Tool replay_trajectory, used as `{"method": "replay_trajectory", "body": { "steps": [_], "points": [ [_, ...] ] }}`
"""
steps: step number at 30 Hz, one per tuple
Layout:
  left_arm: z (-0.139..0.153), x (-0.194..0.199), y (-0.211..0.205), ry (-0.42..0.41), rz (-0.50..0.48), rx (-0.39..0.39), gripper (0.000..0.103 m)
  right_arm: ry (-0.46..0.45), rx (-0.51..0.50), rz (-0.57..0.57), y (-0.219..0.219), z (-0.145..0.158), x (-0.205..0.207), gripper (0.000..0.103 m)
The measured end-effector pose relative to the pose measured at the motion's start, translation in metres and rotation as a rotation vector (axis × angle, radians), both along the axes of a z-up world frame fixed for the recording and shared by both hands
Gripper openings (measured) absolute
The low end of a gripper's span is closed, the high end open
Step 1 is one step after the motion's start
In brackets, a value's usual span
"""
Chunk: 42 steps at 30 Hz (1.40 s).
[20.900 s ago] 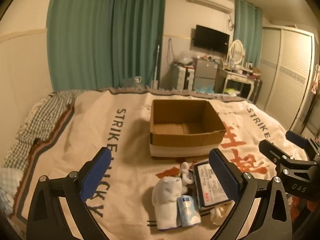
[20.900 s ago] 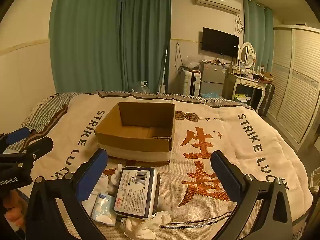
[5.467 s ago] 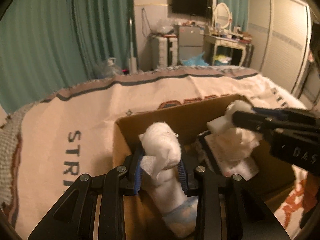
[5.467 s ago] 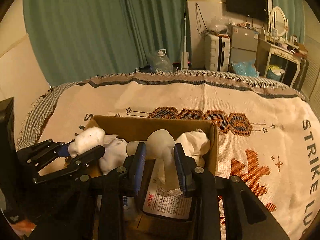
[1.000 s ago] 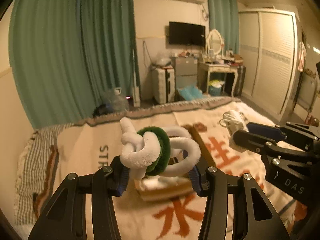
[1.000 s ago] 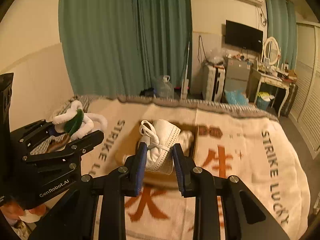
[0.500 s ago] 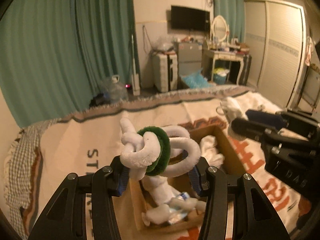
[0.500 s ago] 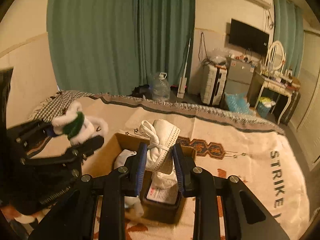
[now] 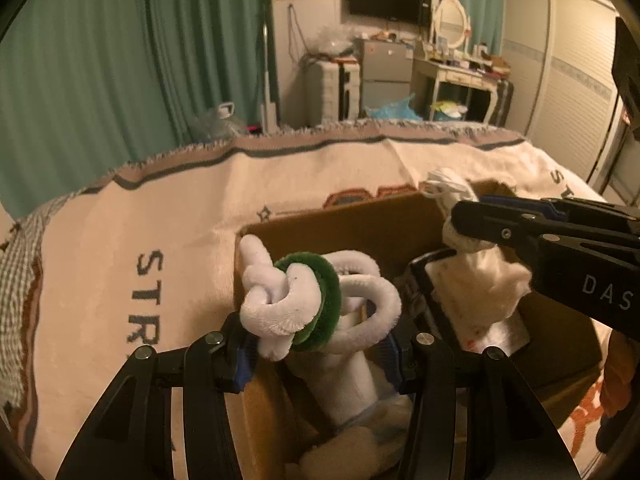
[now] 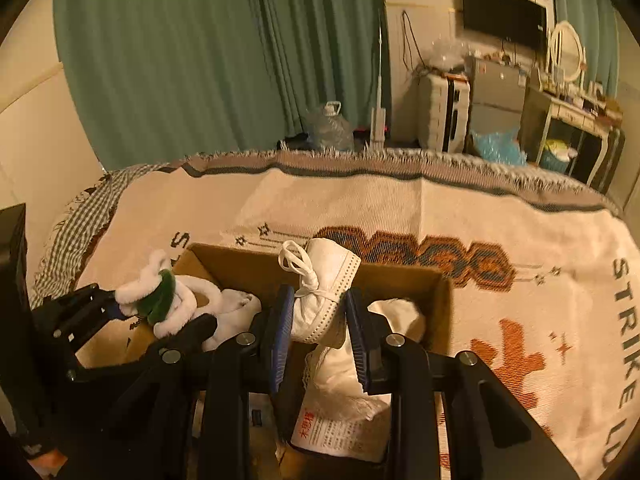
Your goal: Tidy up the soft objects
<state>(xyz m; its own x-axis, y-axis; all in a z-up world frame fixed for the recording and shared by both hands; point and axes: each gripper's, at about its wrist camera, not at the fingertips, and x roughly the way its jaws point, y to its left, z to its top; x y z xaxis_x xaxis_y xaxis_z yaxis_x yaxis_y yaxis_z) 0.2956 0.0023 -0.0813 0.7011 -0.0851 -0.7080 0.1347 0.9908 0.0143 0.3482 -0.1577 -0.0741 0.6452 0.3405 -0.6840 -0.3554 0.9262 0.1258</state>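
Observation:
My left gripper is shut on a fluffy white-and-green hair tie and holds it over the left half of the open cardboard box. It also shows in the right wrist view. My right gripper is shut on a folded white face mask above the right half of the box. The mask shows in the left wrist view. In the box lie a white sock, a white cloth and a packet of wipes.
The box stands on a bed under a cream blanket with orange patterns and dark letters. Beyond the bed's far edge are green curtains, a water jug, drawers and a dressing table.
Both grippers have come down and forward from high above the bed to just over the box, each still holding its item. The box looks much nearer.

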Motion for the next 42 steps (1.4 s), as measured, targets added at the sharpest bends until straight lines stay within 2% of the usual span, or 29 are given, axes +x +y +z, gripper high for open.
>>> {"method": "replay_trajectory", "body": {
  "steps": [4,6,7,10,13,16,21,25,28,30,32,34,37,40,42],
  "points": [
    [0.004,-0.009,-0.003,-0.044,-0.021,-0.018,0.052,0.041,0.024,0.016,0.006,-0.010,0.004,0.030],
    [0.008,-0.009,-0.005,-0.042,-0.008,0.005,0.061,0.052,0.014,0.000,0.008,-0.010,0.004,0.052],
    [0.009,-0.009,-0.006,-0.036,0.003,0.013,0.072,0.036,0.002,-0.016,0.008,-0.008,0.003,0.053],
    [0.022,-0.012,-0.005,-0.055,0.023,0.019,0.073,0.034,0.005,-0.023,0.005,0.004,0.000,0.053],
    [0.050,-0.021,-0.004,-0.074,0.038,0.030,0.074,0.006,-0.002,-0.033,0.001,0.028,-0.010,0.053],
    [0.092,-0.037,-0.001,-0.131,0.048,0.036,0.074,-0.038,0.005,-0.049,-0.006,0.067,-0.025,0.053],
    [0.189,-0.094,-0.002,-0.282,0.059,0.019,0.074,-0.153,0.043,-0.057,-0.020,0.158,-0.077,0.054],
    [0.254,-0.153,-0.006,-0.428,0.092,0.028,0.089,-0.263,0.043,-0.055,-0.032,0.231,-0.139,0.058],
    [0.289,-0.191,-0.004,-0.492,0.093,0.007,0.090,-0.325,0.045,-0.050,-0.040,0.270,-0.180,0.068],
    [0.311,-0.223,-0.004,-0.550,0.116,0.011,0.090,-0.380,0.045,-0.054,-0.048,0.296,-0.215,0.084],
    [0.327,-0.255,-0.008,-0.598,0.126,0.011,0.090,-0.424,0.046,-0.053,-0.056,0.314,-0.247,0.092],
    [0.336,-0.275,-0.012,-0.630,0.113,0.000,0.090,-0.452,0.045,-0.043,-0.061,0.325,-0.273,0.094],
    [0.340,-0.303,-0.018,-0.661,0.098,0.012,0.090,-0.501,0.031,-0.043,-0.068,0.331,-0.305,0.102],
    [0.329,-0.317,-0.025,-0.677,0.091,0.033,0.090,-0.536,0.055,-0.039,-0.074,0.326,-0.329,0.103],
    [0.314,-0.315,-0.029,-0.659,0.109,0.045,0.090,-0.552,0.070,-0.048,-0.078,0.314,-0.341,0.103]
  ]
}}
